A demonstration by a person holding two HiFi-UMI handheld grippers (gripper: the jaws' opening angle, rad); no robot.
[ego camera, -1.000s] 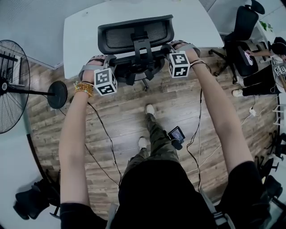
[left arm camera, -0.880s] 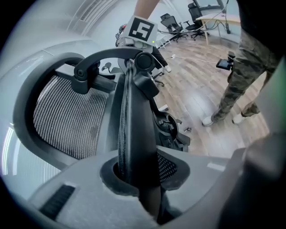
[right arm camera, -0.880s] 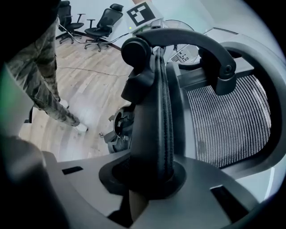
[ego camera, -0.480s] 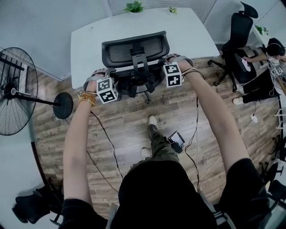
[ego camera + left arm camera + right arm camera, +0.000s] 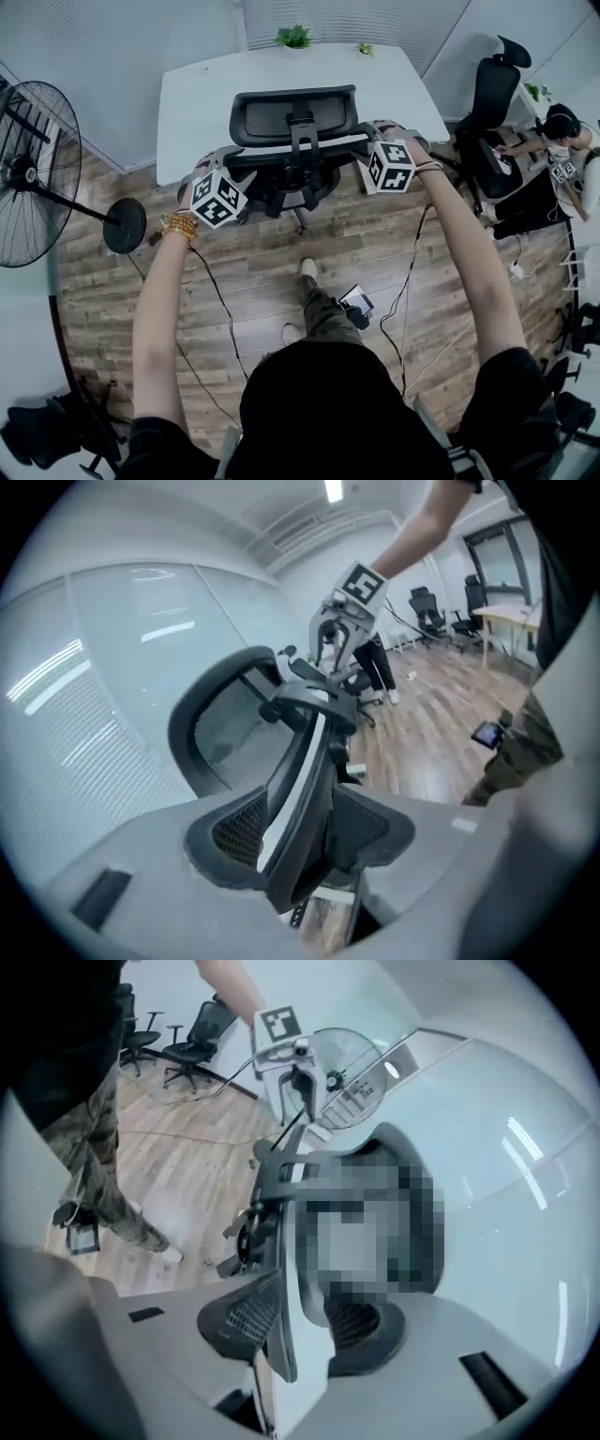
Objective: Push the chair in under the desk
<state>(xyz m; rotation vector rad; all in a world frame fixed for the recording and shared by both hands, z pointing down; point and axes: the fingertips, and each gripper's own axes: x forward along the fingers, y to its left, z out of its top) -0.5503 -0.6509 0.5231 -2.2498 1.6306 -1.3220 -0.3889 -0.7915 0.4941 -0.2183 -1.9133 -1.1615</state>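
Note:
The black mesh-backed office chair (image 5: 295, 122) stands with its seat in under the white desk (image 5: 192, 94). My left gripper (image 5: 228, 169) is at the chair's left side, my right gripper (image 5: 373, 142) at its right side. Both pairs of jaws have just been opening. In the left gripper view the left gripper (image 5: 300, 841) is open, with a black and white part of the chair (image 5: 305, 761) in the gap, clear of the pads. The right gripper (image 5: 295, 1330) is open the same way around a chair edge (image 5: 277, 1241).
A standing fan (image 5: 37, 178) is on the floor at the left. A second black chair (image 5: 497, 89) and a seated person (image 5: 548, 150) are at the right. A potted plant (image 5: 293, 37) sits at the desk's far edge. Cables and a small device (image 5: 354, 302) lie by my feet.
Both grippers have lifted and now show larger and slightly further out from the chair. The left marker cube has rolled. More of the desk and the far wall has come into the head view.

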